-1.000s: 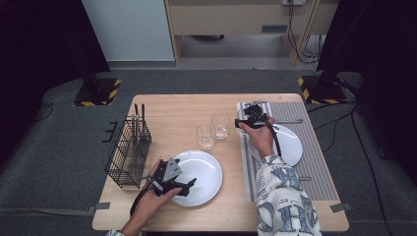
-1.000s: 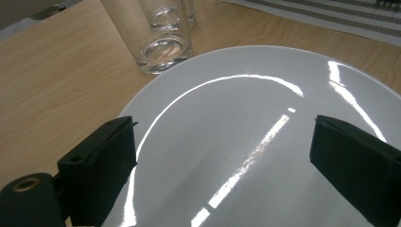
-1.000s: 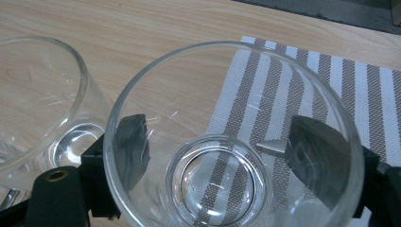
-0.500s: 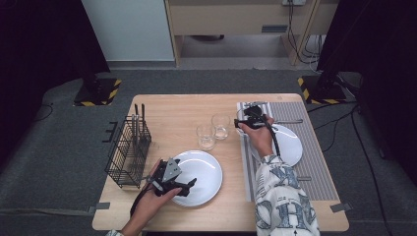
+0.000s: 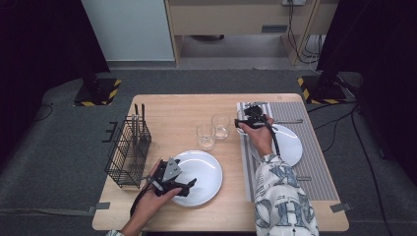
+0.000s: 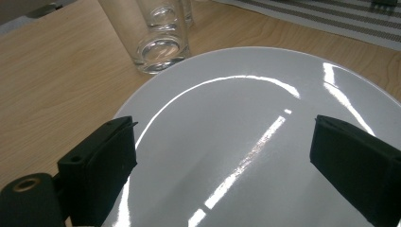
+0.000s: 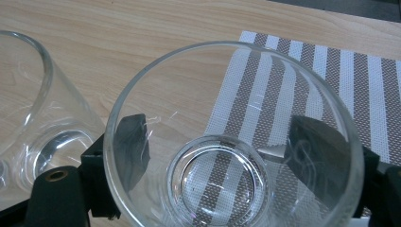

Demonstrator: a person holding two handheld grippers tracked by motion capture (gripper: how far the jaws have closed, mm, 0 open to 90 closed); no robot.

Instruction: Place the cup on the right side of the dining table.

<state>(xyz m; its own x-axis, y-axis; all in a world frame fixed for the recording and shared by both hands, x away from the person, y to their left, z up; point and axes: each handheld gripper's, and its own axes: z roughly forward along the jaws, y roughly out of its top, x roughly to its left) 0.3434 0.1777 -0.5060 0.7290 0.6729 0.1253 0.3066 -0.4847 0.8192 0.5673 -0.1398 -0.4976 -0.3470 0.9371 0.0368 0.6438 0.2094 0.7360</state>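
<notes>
The right gripper point(image 5: 244, 122) has edged slightly left, its fingers point(image 7: 130, 142) pinching a glass point(image 7: 217, 179) over the mat's point(image 7: 302, 71) edge. This probably brings it towards the other glasses point(image 5: 213, 131). The left gripper point(image 6: 227, 156) holds spread fingers over the plate point(image 6: 227, 94).

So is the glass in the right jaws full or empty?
Empty. In the right gripper view the glass is clear to its bottom: the striped placemat and wooden table show through, with no liquid inside.
</notes>
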